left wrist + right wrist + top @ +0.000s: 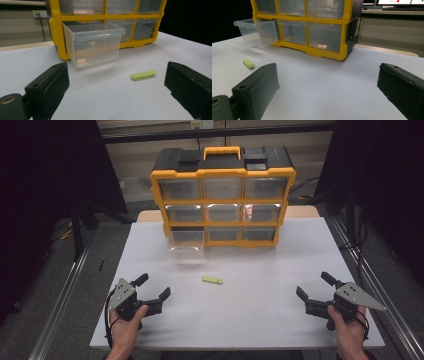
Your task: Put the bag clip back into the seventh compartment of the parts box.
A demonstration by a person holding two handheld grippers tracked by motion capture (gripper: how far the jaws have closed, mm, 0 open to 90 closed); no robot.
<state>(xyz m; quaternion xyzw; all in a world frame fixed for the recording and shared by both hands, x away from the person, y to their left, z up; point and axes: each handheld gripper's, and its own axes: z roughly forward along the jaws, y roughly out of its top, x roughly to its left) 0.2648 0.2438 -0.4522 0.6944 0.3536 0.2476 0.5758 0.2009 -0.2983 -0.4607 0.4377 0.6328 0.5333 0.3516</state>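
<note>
Nothing moved yet, by the look of it. Green clip (212,280) lies mid-table, untouched. Clear drawer (186,241) at the organizer's (223,195) bottom-left is pulled out, empty. Left gripper (153,287) and right gripper (313,285) sit near the table's front corners, jaws wide apart, holding nothing. Likely left: pick clip, drop in drawer.

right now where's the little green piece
In the high view the small green piece lies flat on the white table, near its middle, in front of the pulled-out clear drawer and closer to the left gripper than to the right.
</note>
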